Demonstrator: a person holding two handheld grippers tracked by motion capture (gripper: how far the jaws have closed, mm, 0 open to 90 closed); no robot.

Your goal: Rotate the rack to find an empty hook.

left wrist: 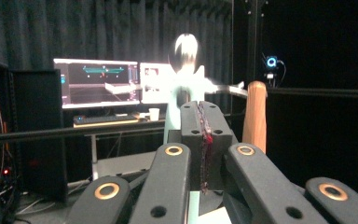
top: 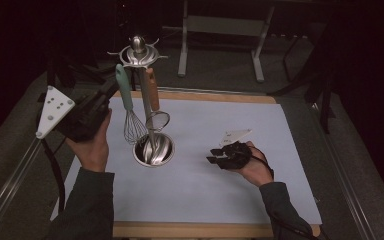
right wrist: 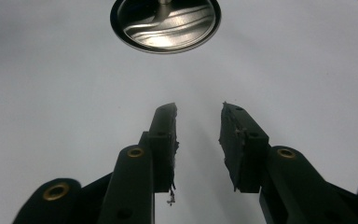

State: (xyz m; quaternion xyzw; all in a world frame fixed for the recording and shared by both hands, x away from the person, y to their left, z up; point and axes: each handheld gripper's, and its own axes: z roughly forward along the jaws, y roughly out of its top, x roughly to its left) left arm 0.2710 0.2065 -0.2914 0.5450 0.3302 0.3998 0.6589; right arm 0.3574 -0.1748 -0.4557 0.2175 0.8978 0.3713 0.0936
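Note:
A steel utensil stand [top: 153, 149] rises from a round base near the mat's middle left to a crown top [top: 138, 52]. From it hang a whisk with a mint handle [top: 123, 88] and a small strainer with a wooden handle [top: 152, 90]. My left gripper [top: 111, 90] is held up at the mint handle. In the left gripper view its jaws [left wrist: 204, 109] are pressed together, with the mint handle [left wrist: 172, 119] just behind them and the wooden handle [left wrist: 255, 116] to the right. My right gripper [top: 225, 155] hovers low over the mat, open [right wrist: 198, 116] and empty, pointing at the stand's base [right wrist: 165, 23].
A white mat [top: 220, 200] covers a wooden board [top: 190, 230]. A metal frame [top: 220, 25] stands beyond the table's far edge, and a rail [top: 10, 185] runs along the left. Monitors [left wrist: 102, 84] glow in the background of the left gripper view.

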